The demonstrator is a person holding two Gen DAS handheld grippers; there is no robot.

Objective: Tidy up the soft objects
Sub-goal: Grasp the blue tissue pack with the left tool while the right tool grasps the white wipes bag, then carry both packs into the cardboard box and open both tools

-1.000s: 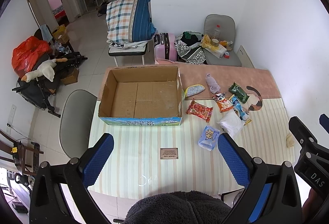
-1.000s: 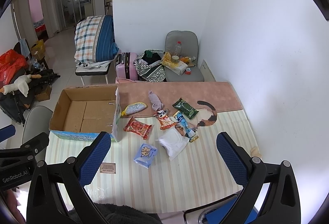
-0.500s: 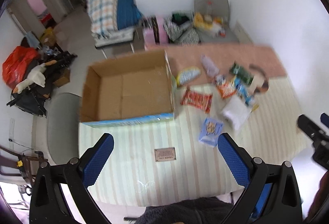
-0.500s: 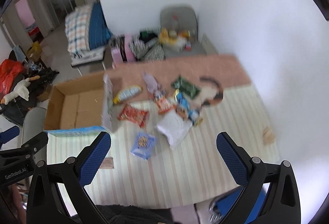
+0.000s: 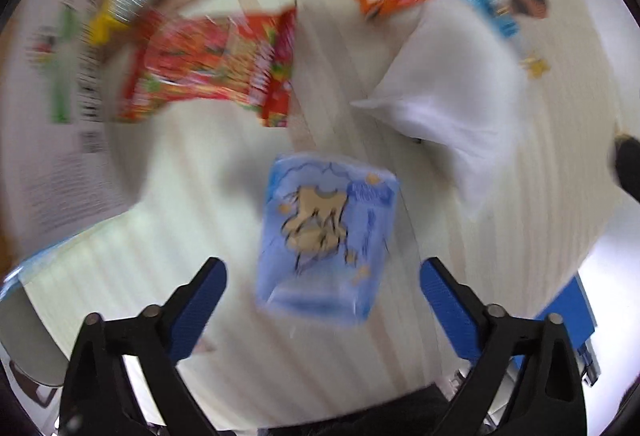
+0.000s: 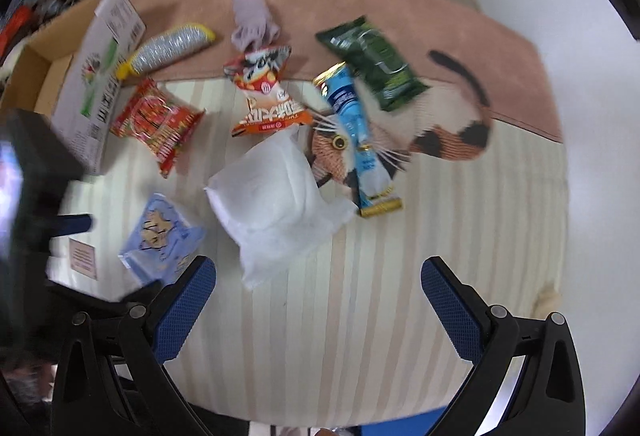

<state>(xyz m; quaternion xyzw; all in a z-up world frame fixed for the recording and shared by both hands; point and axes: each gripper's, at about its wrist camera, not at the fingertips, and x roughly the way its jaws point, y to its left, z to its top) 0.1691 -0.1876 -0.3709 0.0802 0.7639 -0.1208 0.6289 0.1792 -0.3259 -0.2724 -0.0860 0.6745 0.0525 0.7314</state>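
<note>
1. As packets lie scattered on the counter point(image 6: 360, 316), the left hand-held gripper point(image 5: 322, 300) hangs w/ jaws wide apart just above the blue tissue pack point(image 5: 326, 240), gripping nothing; likely lined up to straddle it.
2. Right hand-held gripper point(image 6: 318, 300) is also spread & empty, just right of the tissue pack, nearest the white pouch point(image 6: 276, 199).
3. Cardboard box point(image 6: 86, 75), open side up, sits beyond & left of the tissue pack, prob. the drop spot.
4. Red snack bag point(image 5: 212, 67) lies between tissue pack & box.
5. Left view is motion-blurred; contact can't be told.
</note>
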